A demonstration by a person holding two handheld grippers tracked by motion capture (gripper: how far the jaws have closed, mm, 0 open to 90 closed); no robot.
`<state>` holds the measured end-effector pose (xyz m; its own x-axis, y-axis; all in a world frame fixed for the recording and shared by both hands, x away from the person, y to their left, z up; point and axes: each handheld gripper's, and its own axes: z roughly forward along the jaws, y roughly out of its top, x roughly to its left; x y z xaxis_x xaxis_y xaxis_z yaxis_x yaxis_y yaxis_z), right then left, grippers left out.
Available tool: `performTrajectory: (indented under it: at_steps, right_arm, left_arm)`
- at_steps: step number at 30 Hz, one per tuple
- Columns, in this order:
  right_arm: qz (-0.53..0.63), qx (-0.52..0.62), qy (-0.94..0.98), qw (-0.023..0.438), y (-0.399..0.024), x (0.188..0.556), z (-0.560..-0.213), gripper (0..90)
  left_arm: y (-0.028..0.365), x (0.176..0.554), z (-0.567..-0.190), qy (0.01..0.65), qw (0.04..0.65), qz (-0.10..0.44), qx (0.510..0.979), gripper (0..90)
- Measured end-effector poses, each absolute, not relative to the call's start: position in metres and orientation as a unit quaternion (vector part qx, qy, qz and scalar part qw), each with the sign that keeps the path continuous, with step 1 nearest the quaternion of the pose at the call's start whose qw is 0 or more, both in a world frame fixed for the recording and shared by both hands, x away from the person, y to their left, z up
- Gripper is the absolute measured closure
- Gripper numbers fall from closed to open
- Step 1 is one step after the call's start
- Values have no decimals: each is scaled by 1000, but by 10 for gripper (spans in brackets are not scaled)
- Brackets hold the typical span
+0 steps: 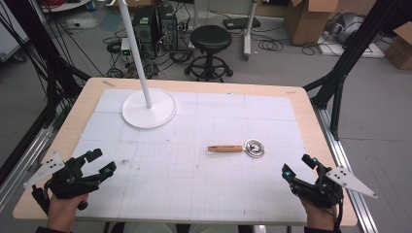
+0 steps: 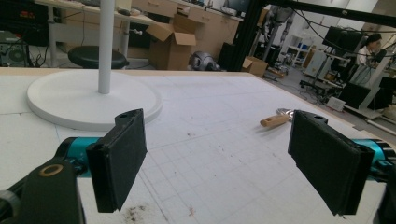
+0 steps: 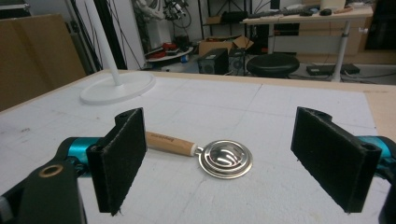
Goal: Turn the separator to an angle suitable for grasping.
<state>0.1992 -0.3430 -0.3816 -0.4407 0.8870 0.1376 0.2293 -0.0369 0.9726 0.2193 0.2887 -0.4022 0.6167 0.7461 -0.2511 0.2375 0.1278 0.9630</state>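
Showing a pale brown wooden handle and shiny silver spiral head on the utensil (image 1: 237, 148); wearing black bodies with teal accents on left gripper (image 1: 101, 162) and right gripper (image 1: 299, 165); lying white with a faint grey grid on the mat (image 1: 194, 170); standing plain white as lamp base (image 1: 148, 108); edging tan around the table (image 1: 73, 116).

Lamp pole (image 1: 136, 53) cut off by top edge.

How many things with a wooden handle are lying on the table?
1. The wooden-handled tool lies right of the table's middle, its round metal head pointing right, between the lamp base and the right gripper.
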Motion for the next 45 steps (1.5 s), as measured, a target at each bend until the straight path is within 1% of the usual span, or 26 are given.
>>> performTrajectory:
  at_steps: [10,11,12,13,14,17,19,20,21,22,24,25,26,27,28,29,30,31,32,34,37,42,45]
  right_arm:
    - [562,462,625,283,-345,205,-386,171]
    - [562,475,622,269,-344,209,-388,172]
    - [562,475,622,269,-344,209,-388,172]
    - [559,480,626,254,-341,213,-389,246]
    - [559,480,626,254,-341,213,-389,246]
    - [557,467,644,237,-332,223,-389,379]
    - [558,459,654,224,-324,231,-388,512]
    - [546,459,667,213,-314,242,-388,627]
    - [541,458,673,209,-311,248,-388,695]
    - [541,458,673,209,-311,248,-388,695]
    - [525,459,688,202,-300,269,-390,813]
    - [509,462,698,201,-290,290,-395,889]
    - [509,462,698,201,-290,290,-395,889]
    - [482,472,709,205,-281,311,-399,889]
    - [482,472,709,205,-281,311,-399,889]
    - [473,478,712,201,-277,321,-402,889]
    - [452,489,719,198,-271,339,-406,890]
    - [452,489,719,198,-271,339,-406,890]
    - [429,495,731,192,-265,355,-411,889]
    - [420,498,735,190,-262,360,-413,890]
    - [367,506,760,181,-247,383,-427,889]
    - [342,500,776,175,-237,394,-434,889]
    - [325,503,785,160,-235,394,-438,890]
  left_arm:
    - [291,223,-406,403,637,194,628,198]
    - [291,222,-406,403,637,195,628,199]
    - [290,222,-406,403,637,194,628,199]
    - [290,222,-406,402,637,195,628,201]
    - [290,222,-406,400,636,195,631,201]
    - [290,222,-406,397,634,194,634,202]
    - [290,222,-406,399,636,194,632,203]
    - [290,223,-407,401,634,192,633,203]
    - [290,223,-407,401,634,192,633,204]
    - [290,223,-408,402,633,190,634,204]
    - [290,224,-409,401,631,189,637,204]
    - [289,225,-409,401,630,189,637,205]
    - [289,225,-409,401,629,189,638,205]
    - [289,224,-408,400,629,189,639,206]
    - [289,224,-409,398,629,189,641,206]
    - [289,224,-409,399,629,188,640,207]
    - [289,224,-409,400,629,188,640,207]
    - [289,225,-409,401,629,188,639,207]
    - [290,225,-410,402,628,186,639,207]
    - [291,225,-410,405,629,185,638,207]
    - [291,225,-410,405,628,185,638,209]
    - [292,226,-411,406,626,183,640,209]
    - [292,226,-411,406,626,181,640,209]
